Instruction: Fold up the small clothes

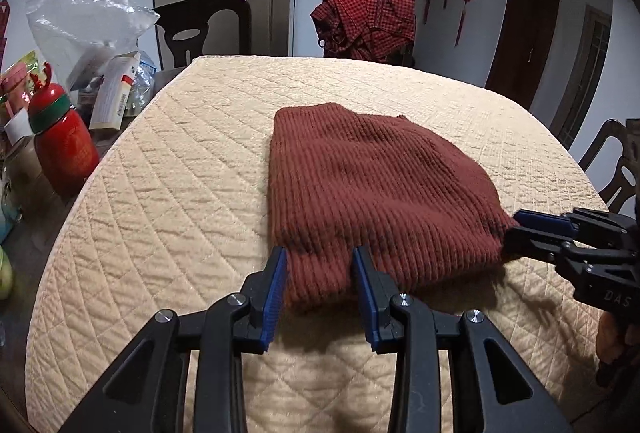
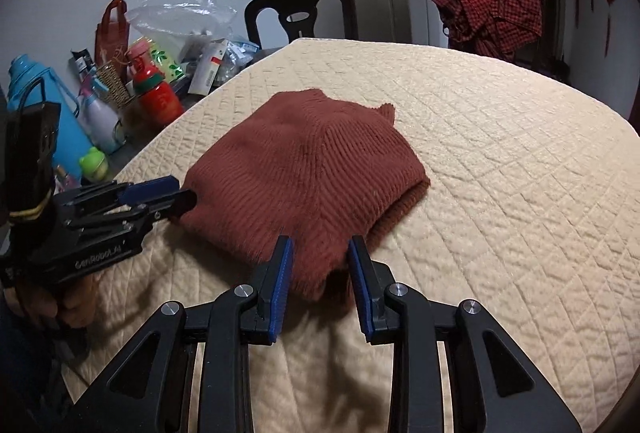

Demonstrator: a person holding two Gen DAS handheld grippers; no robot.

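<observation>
Cream quilted cloth [image 1: 168, 169] covers the table; a rust-brown knitted garment [image 1: 372, 185] lies folded at its middle. Both the left gripper [image 1: 320, 265] and right gripper [image 2: 320, 257] grip its near corners, jaws partly closed. Dark chairs [image 1: 204, 29], a red bottle [image 1: 64, 149] and bagged clutter stand behind.

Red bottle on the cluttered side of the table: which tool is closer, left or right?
Left. The left tool grips the knit garment's near corner on the side toward the red bottle; the right tool grips the other near corner, farther from it.
</observation>
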